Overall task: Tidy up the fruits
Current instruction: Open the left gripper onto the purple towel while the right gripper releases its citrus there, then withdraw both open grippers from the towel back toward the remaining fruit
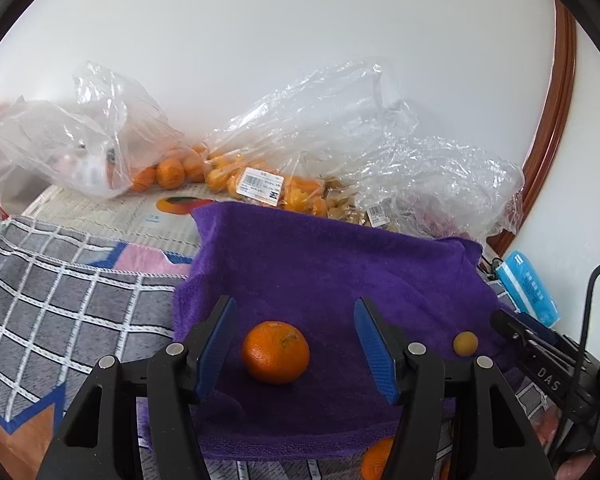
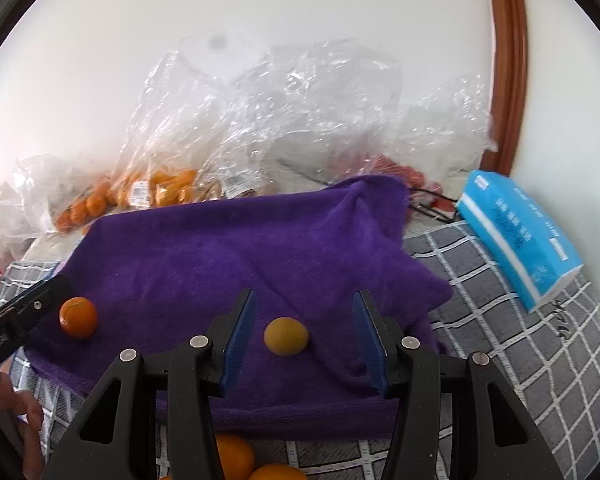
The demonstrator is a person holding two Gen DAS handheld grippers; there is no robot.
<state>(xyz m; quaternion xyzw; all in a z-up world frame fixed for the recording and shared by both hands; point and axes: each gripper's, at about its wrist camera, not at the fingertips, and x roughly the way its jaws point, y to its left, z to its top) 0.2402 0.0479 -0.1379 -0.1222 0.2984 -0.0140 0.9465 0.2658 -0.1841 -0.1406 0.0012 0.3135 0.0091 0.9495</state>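
An orange mandarin [image 1: 276, 352] lies on the purple towel [image 1: 332, 264], between the blue pads of my left gripper [image 1: 296, 312], which stands open and does not touch it. A small yellow-orange fruit [image 2: 286, 336] lies on the same towel [image 2: 228, 248] between the pads of my right gripper [image 2: 304, 308], also open with a gap on both sides. In the right wrist view the mandarin [image 2: 78, 317] lies at the left, beside the left gripper's tip. The small fruit [image 1: 465, 343] shows at the right in the left wrist view.
Clear plastic bags [image 1: 308, 128] with oranges [image 1: 170, 172] and other fruit lie along the white wall behind the towel. A blue tissue pack [image 2: 520, 232] lies at the right on the grey checked cloth [image 2: 540, 340]. More oranges [image 2: 236, 456] lie below the towel's near edge. A brown wooden frame [image 2: 508, 60] rises at the right.
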